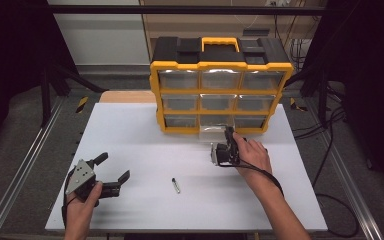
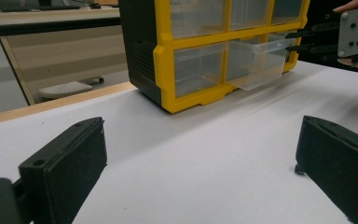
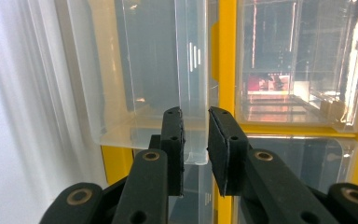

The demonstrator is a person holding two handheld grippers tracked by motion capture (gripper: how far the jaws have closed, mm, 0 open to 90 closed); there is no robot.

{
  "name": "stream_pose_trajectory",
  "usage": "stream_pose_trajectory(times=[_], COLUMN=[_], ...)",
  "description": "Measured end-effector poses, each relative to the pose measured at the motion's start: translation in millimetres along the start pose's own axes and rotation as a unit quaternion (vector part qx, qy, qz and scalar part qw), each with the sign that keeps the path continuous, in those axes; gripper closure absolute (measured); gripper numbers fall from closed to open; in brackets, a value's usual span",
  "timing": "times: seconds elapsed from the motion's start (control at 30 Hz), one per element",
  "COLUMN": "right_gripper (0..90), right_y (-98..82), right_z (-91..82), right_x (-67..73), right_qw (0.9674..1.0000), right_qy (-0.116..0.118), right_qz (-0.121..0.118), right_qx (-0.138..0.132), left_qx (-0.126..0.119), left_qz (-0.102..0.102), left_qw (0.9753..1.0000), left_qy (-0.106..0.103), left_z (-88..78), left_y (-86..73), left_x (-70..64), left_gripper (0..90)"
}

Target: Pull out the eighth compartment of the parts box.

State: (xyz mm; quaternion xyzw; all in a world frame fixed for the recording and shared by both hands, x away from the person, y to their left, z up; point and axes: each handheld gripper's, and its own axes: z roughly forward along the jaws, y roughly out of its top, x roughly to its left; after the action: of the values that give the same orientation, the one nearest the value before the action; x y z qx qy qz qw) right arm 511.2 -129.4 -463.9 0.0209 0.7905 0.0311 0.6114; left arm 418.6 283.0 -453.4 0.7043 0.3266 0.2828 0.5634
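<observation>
A yellow and black drawer cabinet [image 1: 220, 65] stands at the far middle of the white table [image 1: 130, 130]. Its bottom middle clear drawer [image 1: 211, 128] is pulled partway out. My right gripper [image 1: 228, 134] points at that drawer, and in the right gripper view its jaws [image 3: 196, 135] are shut on the clear drawer's front lip [image 3: 196, 140]. The left gripper view shows the same drawer [image 2: 256, 65] sticking out with the right gripper [image 2: 303, 41] at its front. My left gripper [image 1: 114, 167] rests open at the table's near left, nothing between its jaws [image 2: 200, 154].
A small dark pen-like item [image 1: 176, 185] lies on the table between the two hands. The other clear drawers sit closed in the cabinet [image 2: 163, 70]. Metal rails [image 1: 25, 165] run along both sides of the table, and cables lie on the floor at the right.
</observation>
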Motion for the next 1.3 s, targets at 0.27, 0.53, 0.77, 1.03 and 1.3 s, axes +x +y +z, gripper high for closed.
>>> stream_pose_trajectory(times=[0.27, 0.53, 0.77, 1.03, 1.3], right_gripper=[76.7, 76.9, 76.9, 76.7, 76.9], right_y=[-1.0, -0.6, 0.4, 0.5, 3.4], right_z=[-5.8, -12.0, -17.8, -21.0, -25.1], right_x=[2.2, 3.5, 3.9, 6.1, 7.4], right_qw=[1.0000, 0.9999, 1.0000, 1.0000, 0.9999], right_qy=[-0.002, -0.003, -0.004, -0.004, -0.004], right_qz=[-0.003, -0.009, -0.008, -0.009, -0.012], right_qx=[-0.002, -0.003, -0.002, -0.001, -0.003], left_qx=[-0.001, 0.002, 0.001, 0.002, 0.001], left_qz=[-0.003, -0.001, -0.003, -0.002, -0.002], left_qw=[1.0000, 1.0000, 1.0000, 1.0000, 1.0000], left_qy=[0.004, 0.001, 0.003, 0.003, 0.003], left_z=[-1.0, 0.5, -0.2, -0.1, -0.6], left_y=[-0.5, -1.0, -1.0, -1.0, -0.7], left_x=[1.9, 1.5, 2.9, 2.2, 2.0], left_gripper=[1.7, 1.8, 1.8, 1.8, 1.8])
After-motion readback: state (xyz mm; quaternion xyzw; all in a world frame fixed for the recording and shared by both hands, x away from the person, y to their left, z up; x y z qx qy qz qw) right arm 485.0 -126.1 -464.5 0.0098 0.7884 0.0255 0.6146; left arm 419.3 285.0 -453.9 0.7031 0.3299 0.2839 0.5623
